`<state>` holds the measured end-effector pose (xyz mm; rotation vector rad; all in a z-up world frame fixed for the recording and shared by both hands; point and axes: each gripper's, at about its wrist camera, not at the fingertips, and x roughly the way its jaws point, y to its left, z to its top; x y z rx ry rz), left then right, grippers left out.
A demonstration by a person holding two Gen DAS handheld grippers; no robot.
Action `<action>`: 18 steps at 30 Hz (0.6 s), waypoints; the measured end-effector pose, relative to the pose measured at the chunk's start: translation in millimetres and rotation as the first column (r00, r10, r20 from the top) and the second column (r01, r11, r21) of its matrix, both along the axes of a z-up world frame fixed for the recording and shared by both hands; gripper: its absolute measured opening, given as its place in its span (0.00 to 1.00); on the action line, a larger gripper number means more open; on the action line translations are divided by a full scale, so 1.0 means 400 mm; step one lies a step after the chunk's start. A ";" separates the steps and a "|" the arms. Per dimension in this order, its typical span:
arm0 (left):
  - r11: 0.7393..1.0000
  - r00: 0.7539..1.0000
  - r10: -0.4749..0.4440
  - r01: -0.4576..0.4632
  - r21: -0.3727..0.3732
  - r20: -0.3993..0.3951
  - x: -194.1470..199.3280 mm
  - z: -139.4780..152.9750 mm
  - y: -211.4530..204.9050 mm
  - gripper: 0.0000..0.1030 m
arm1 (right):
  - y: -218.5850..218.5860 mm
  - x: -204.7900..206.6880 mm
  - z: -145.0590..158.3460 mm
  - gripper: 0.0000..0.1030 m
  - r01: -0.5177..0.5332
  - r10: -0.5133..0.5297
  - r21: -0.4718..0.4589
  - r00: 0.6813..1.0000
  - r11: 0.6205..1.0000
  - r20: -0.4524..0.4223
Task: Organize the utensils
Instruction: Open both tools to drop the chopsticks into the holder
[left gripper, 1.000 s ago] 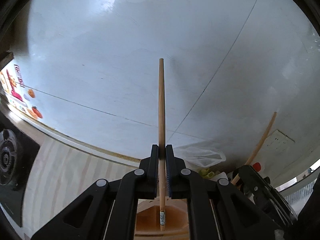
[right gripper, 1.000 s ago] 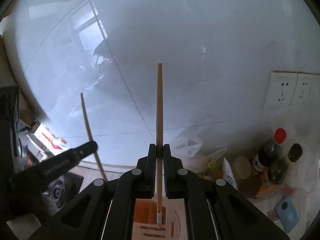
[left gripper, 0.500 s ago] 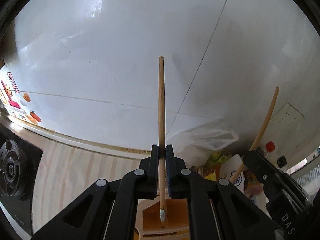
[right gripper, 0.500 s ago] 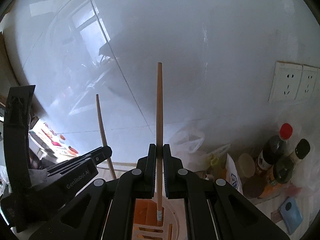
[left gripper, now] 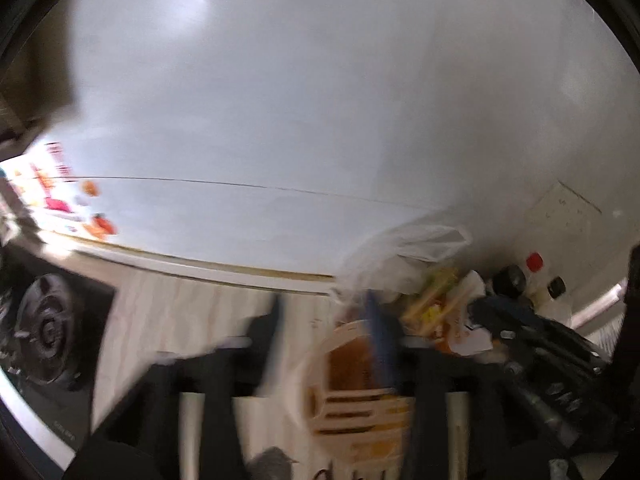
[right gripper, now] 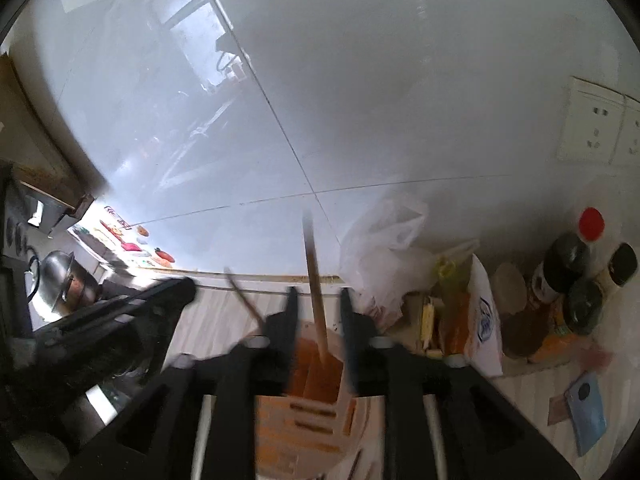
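- Left gripper (left gripper: 326,344): jaws opening and standing wide apart, no longer clamped on a chopstick as half a second ago; nothing visible between them, only the slotted holder (left gripper: 360,408) below, heavily blurred.
- Right gripper (right gripper: 318,320): jaws opening, pads clear of the wooden chopstick (right gripper: 314,280) that was pinched between them a moment earlier; stick now loose in the gap, leaning slightly, lower end down inside the orange-lined holder (right gripper: 316,404).
- Second chopstick (right gripper: 246,300): thin blurred streak slanting just left of the right gripper's fingers, near the tip of the left gripper, seemingly dropping toward the holder; final resting place not discernible.
- Surroundings: countertop (left gripper: 192,312) with a plastic bag (right gripper: 384,248), sauce bottles (right gripper: 568,264) and a wall socket (right gripper: 596,128) off to the right; stove burner (left gripper: 44,336) at far left.
- Reading for the task: both sticks released almost together, a probable sign of the placement step finishing; likely next, withdrawal of both grippers upward without knocking the leaning stick out of its compartment.
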<state>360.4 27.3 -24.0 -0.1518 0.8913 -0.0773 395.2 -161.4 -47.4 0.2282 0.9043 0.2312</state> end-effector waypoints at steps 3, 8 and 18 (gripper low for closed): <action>0.997 0.995 0.069 -0.071 0.027 0.066 -0.058 0.026 0.041 0.86 | -0.026 -0.047 0.032 0.52 0.025 -0.025 -0.008 0.999 1.000 0.023; 0.992 0.986 0.115 -0.121 0.041 0.121 -0.149 0.036 0.071 1.00 | -0.057 -0.130 0.073 0.86 0.067 -0.065 -0.028 0.995 0.997 0.070; 0.982 0.992 0.097 -0.108 0.153 0.075 -0.250 -0.061 -0.003 1.00 | -0.108 -0.310 0.057 1.00 0.234 -0.213 -0.082 0.955 0.969 0.205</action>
